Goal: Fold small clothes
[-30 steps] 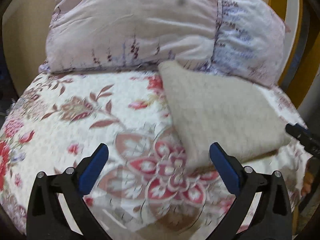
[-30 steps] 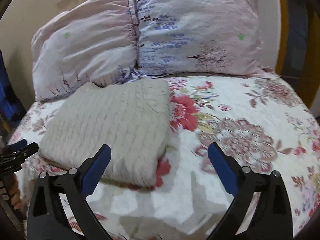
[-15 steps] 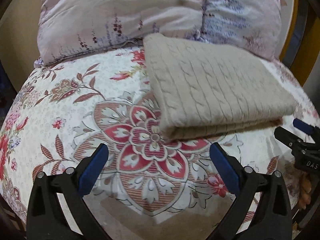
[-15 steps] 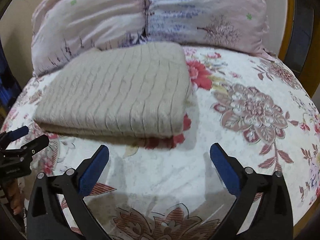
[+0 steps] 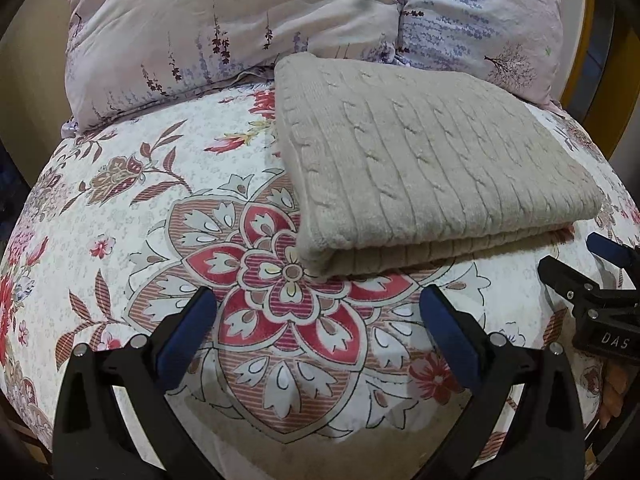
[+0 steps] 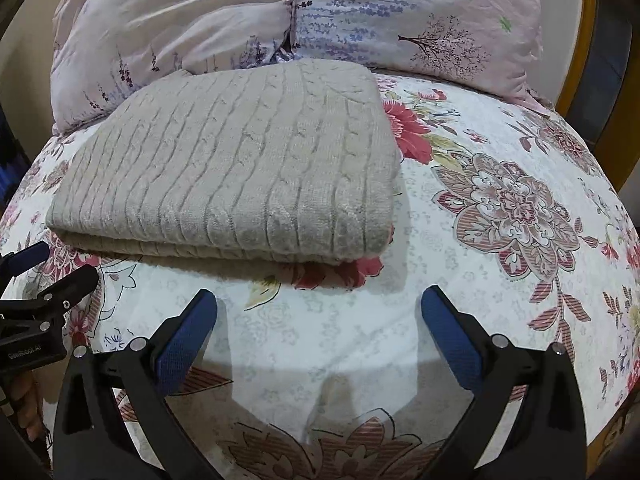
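Sweater [image 5: 432, 160], folded, lies on the bed [image 5: 140, 208] near the pillows [image 5: 248, 24], long axis crosswise, layered edge toward both grippers; its back corner meets them. Left gripper [image 5: 316, 312] and right gripper [image 6: 318, 312] jaws are spread, empty.

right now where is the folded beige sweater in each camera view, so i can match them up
Left wrist view: the sweater lies right of centre, beyond the open left gripper, folded edge toward the camera.
Right wrist view: the sweater lies left of centre, beyond the open right gripper.
Shared landmark: the seam between the two pillows, just behind the sweater in both views.
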`<control>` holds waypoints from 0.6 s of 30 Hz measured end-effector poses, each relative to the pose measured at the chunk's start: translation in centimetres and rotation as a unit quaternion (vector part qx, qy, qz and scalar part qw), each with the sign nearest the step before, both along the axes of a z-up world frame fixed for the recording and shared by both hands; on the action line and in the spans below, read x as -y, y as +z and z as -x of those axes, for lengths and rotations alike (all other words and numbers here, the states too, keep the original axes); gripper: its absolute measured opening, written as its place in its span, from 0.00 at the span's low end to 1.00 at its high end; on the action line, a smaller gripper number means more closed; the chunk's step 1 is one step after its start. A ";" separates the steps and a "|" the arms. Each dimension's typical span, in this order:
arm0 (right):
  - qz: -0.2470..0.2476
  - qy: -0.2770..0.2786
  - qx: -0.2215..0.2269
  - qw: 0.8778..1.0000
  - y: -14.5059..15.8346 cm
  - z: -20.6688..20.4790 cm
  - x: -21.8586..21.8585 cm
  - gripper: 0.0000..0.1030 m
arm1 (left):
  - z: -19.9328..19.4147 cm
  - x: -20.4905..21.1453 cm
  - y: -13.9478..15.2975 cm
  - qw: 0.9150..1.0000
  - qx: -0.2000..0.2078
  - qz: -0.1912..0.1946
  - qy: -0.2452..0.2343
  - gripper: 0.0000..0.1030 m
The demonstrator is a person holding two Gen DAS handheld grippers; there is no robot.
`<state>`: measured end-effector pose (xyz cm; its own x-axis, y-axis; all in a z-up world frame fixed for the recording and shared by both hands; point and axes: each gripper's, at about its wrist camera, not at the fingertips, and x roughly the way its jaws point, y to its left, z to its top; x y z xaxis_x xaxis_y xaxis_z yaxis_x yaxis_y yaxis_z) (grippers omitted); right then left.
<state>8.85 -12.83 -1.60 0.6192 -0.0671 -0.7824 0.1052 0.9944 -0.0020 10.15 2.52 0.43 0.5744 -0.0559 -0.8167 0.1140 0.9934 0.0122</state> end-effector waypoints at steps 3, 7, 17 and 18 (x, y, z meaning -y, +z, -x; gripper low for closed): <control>0.000 0.000 0.001 1.000 0.0 0.1 -0.1 0.99 | 0.0 0.0 0.0 1.000 0.000 0.000 0.000 0.98; 0.000 0.002 0.002 1.000 0.0 0.0 0.1 0.99 | 0.0 0.0 0.0 1.000 -0.001 0.001 0.000 0.98; 0.000 0.004 0.002 1.000 0.0 0.0 0.1 0.99 | 0.0 0.0 -0.1 1.000 -0.001 0.001 -0.001 0.98; 0.000 0.005 0.001 1.000 0.0 0.0 0.1 0.99 | -0.1 0.0 -0.1 1.000 -0.001 0.001 -0.001 0.98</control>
<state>8.81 -12.97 -1.65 0.6221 -0.0617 -0.7805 0.0961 0.9954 -0.0022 10.20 2.51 0.37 0.5730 -0.0584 -0.8175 0.1155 0.9933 0.0100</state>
